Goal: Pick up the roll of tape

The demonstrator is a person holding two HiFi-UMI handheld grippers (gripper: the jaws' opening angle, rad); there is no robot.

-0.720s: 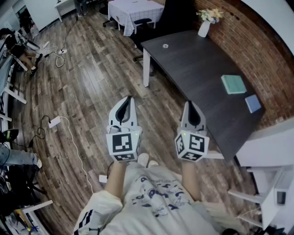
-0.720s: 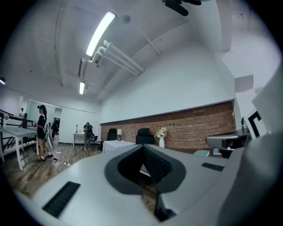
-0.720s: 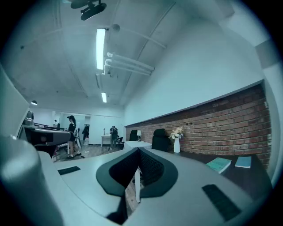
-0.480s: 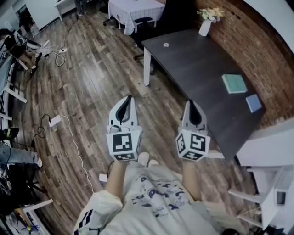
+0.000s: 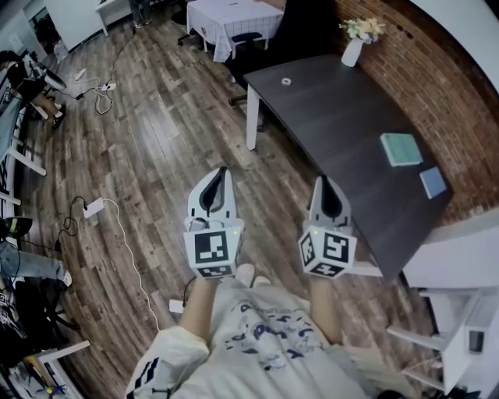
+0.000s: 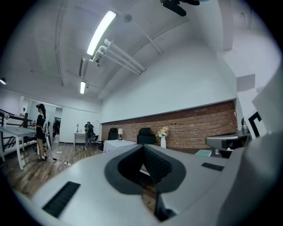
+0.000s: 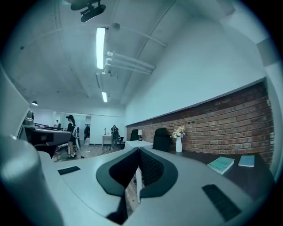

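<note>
A brown wooden plank floor (image 5: 156, 132) fills most of the head view and lies open between the person and the one long, dark rectangular table (image 5: 343, 117), whose far long side runs beside a red brick wall (image 5: 437, 86). Its near long edge faces the open floor, and one white leg (image 5: 251, 118) stands under its left corner. One smaller table under a white checked cloth (image 5: 226, 19) stands beyond it, with a black office chair (image 5: 248, 39) between the two. White cables (image 5: 125, 241) trail over the floor well off to the left. Two grey-and-white grippers are held level and side by side over the floor, short of the table's near edge. The left gripper (image 5: 221, 173) has its jaws brought together at the tips with nothing between them. The right gripper (image 5: 323, 181) is likewise fully closed and empty. Two flat books lie on the right part of the tabletop: one teal (image 5: 401, 148), one blue (image 5: 433, 182). One white vase of pale flowers (image 5: 352, 52) stands at the far end by the wall. The single small white roll of tape (image 5: 286, 81) lies flat on the table's far left part, near its left edge, well ahead of both grippers and apart from the vase and books.
</note>
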